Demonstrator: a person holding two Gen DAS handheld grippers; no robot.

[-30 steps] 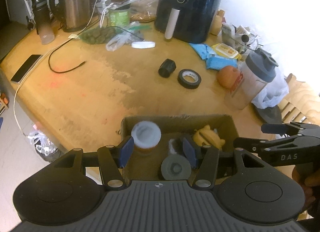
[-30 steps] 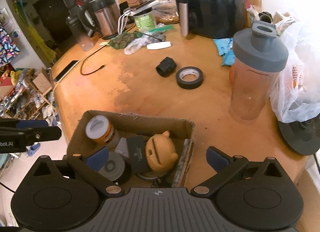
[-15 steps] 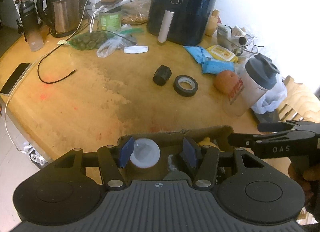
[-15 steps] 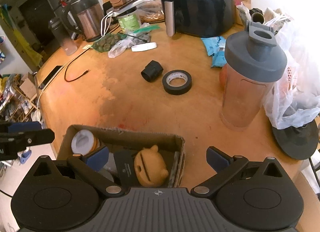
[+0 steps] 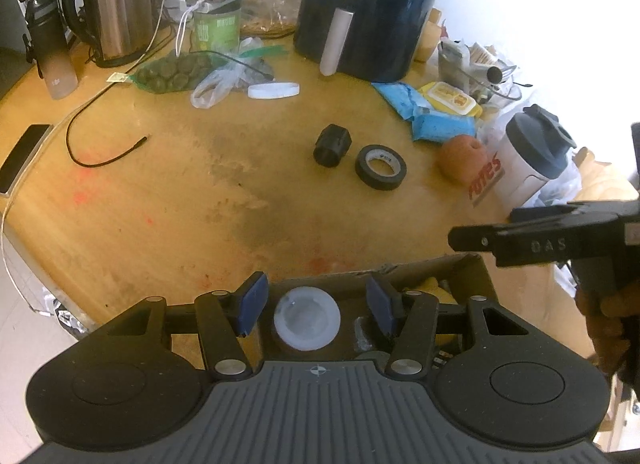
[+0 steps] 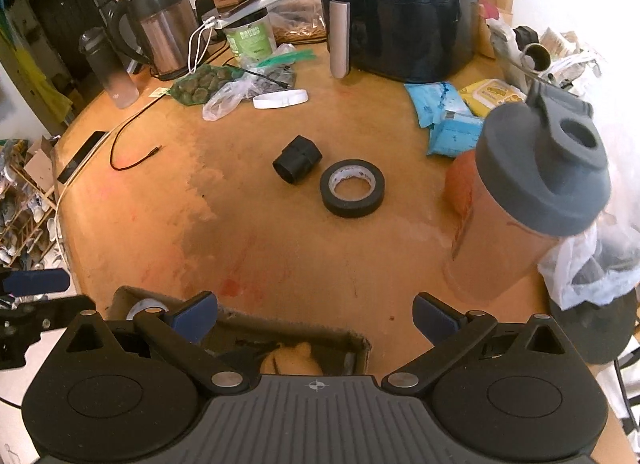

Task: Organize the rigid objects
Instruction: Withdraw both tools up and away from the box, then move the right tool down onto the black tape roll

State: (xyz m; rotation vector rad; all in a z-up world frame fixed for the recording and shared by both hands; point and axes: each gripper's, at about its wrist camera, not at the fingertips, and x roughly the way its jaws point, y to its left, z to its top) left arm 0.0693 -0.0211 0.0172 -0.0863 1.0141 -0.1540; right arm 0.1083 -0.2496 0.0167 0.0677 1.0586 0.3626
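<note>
Black tape roll (image 6: pixel 352 193) lay flat mid wooden table (image 6: pixel 280 252), touching-close beside black cylindrical cap (image 6: pixel 297 164). Open brown cardboard box (image 6: pixel 352 338) at near edge. Left gripper (image 5: pixel 313 305), right gripper (image 6: pixel 315 316): jaws apart, empty.

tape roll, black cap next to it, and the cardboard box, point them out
tape roll (image 6: pixel 352 188), right wrist view, on its black top face
black cap (image 6: pixel 298 159), right wrist view, on its side
cardboard box (image 5: pixel 424 270), left wrist view, on its far rim

Left tongs (image 5: pixel 314 302) part-open, empty; right tongs (image 6: pixel 316 316) wide, empty.
</note>
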